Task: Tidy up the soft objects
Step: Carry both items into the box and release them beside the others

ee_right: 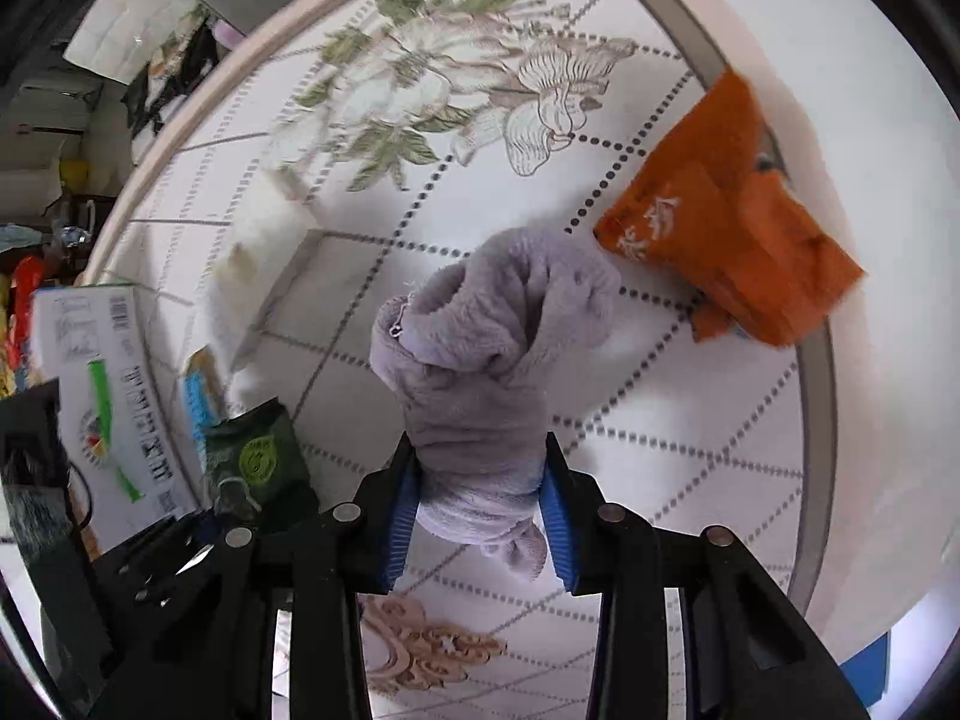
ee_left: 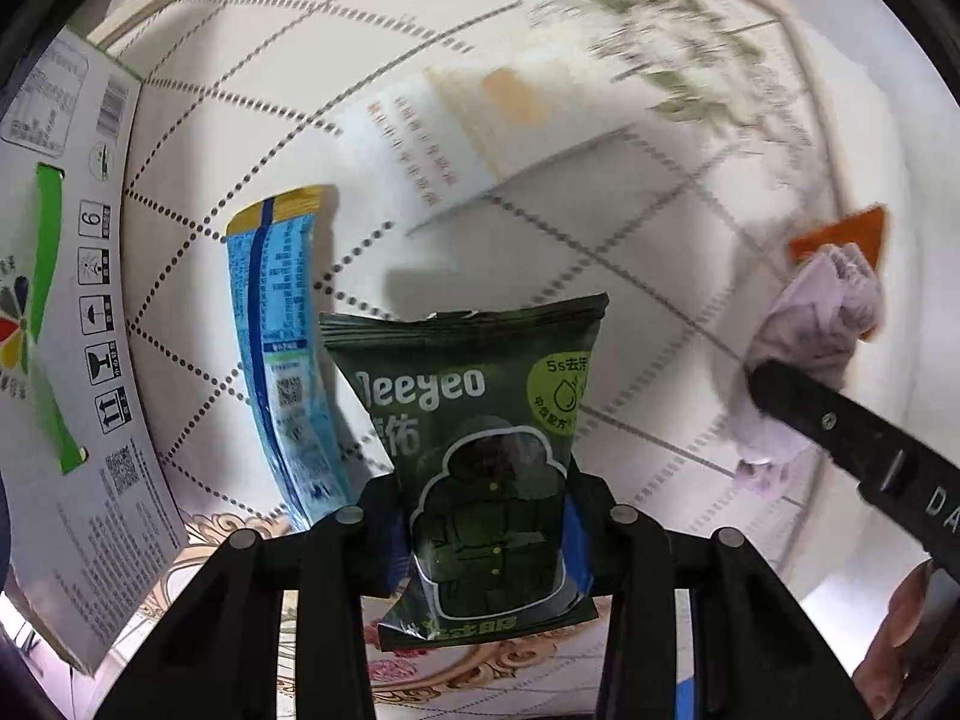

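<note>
Grippers are both gripping as I am watching remotely: my left gripper [ee_left: 480,516] is clamping a dark green wipes packet [ee_left: 474,450] above the white patterned table [ee_left: 630,276], while my right gripper [ee_right: 480,510] is squeezing a lavender fleece cloth [ee_right: 486,360] beside an orange cloth [ee_right: 732,222].

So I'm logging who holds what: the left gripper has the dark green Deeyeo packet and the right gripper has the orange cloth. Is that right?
Not quite. The left gripper does hold the dark green Deeyeo packet, but the right gripper is shut on the lavender fleece cloth, as the right wrist view shows. The orange cloth lies on the table beyond it.
</note>
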A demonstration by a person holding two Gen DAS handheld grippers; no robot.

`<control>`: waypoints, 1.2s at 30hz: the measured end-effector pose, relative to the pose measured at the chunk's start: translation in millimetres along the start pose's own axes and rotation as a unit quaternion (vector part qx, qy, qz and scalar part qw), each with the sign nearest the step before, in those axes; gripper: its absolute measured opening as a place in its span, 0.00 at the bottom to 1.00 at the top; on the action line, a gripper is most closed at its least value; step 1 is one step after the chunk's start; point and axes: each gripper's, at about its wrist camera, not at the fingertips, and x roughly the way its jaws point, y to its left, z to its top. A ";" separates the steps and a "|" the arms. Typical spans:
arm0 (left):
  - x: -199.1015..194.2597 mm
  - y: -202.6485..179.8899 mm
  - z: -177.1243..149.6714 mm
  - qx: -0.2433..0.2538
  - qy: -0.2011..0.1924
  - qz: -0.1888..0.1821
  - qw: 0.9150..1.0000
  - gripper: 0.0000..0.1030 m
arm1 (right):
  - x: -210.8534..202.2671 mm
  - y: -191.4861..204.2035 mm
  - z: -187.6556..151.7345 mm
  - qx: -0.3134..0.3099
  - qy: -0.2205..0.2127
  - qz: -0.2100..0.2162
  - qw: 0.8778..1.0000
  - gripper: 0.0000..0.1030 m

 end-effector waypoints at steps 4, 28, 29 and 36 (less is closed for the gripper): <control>-37.9 -2.0 -19.5 0.016 -0.036 -0.027 0.999 0.35 | -32.8 10.7 -20.5 -0.009 -0.026 0.017 0.999 0.38; -211.3 287.1 -76.4 -0.048 -0.190 -0.015 0.980 0.35 | -60.7 330.8 -131.9 -0.178 -0.064 0.063 0.980 0.38; -206.3 297.8 -71.5 -0.049 -0.189 -0.007 0.981 0.35 | -54.4 338.0 -133.0 -0.179 -0.061 0.059 0.980 0.38; -159.0 357.7 -30.3 -0.067 -0.153 0.015 0.986 0.35 | 10.9 372.4 -127.4 -0.182 -0.032 -0.003 0.983 0.38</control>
